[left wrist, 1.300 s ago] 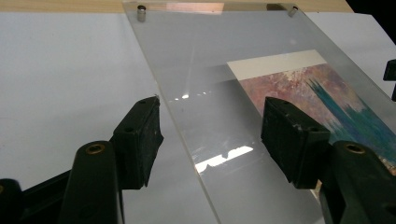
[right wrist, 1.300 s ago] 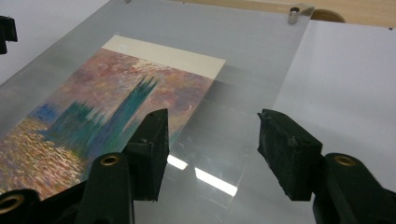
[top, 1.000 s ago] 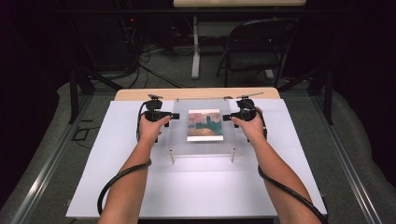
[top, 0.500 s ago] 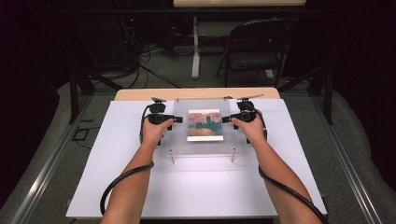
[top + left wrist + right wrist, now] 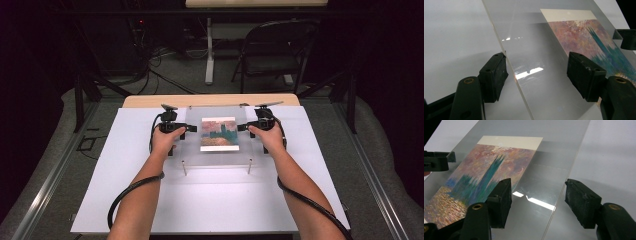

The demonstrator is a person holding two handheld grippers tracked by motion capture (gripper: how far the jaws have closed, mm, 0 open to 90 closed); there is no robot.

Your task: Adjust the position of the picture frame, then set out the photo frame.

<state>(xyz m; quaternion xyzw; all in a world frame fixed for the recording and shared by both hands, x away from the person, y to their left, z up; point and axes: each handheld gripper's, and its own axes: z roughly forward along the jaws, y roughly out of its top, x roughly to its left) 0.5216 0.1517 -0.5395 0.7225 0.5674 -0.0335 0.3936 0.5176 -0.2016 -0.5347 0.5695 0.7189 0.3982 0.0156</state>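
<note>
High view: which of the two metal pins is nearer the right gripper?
The pin at the clear panel's near right corner, by the right gripper, whose jaws have just been opening astride the panel's edge. The other pin stands at the left corner.

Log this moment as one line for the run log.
left gripper: open, straddling panel edge | right gripper: jaws just opened, straddling opposite edge | print: under panel

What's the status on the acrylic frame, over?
Left gripper and right gripper open, the right's jaws just opening, both straddling the clear panel's edges. Picture under panel. Nothing obstructing.
</note>
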